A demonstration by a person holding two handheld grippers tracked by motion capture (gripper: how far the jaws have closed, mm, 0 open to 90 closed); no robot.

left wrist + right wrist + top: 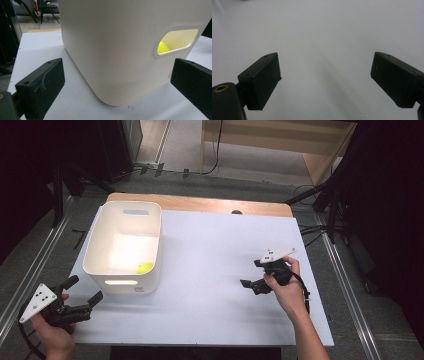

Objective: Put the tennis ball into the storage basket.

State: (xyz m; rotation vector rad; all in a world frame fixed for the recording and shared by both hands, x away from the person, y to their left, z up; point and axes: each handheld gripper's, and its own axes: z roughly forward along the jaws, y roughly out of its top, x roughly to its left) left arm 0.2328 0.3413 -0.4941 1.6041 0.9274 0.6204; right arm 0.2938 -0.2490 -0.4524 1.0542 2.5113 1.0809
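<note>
Writing: a small reddish mark showed low on the bin's near wall in the left gripper view, too cut off and small to read; nothing else legible.
Bin: a white plastic bin (123, 247) with rounded corners and an oblong handle slot in each end wall stood upright on the left part of the counter (210, 270), its far end near the counter's wooden back edge.
Bin surface: smooth, matte, off-white (110, 50); the slot in the near wall glowed yellowish from inside.
Ball: a small yellow-green ball (145, 267) lay on the bin's floor, in the near right corner; through the slot in the left gripper view a part of it (163, 47) showed.
Counter: a white sheet covered the top; a strip of wood showed along the far edge.
Left gripper (84, 293): held in the left hand (52, 332) off the counter's near left corner, pointing at the bin's near corner, just short of it.
Left fingers (42, 85): spread wide, released, grasping nothing.
Right gripper (252, 275): held in the right hand (287, 290) over the right part of the counter, well apart from the bin, pointing left and down.
Right fingers (260, 80): spread wide, released, bare white surface between them.
</note>
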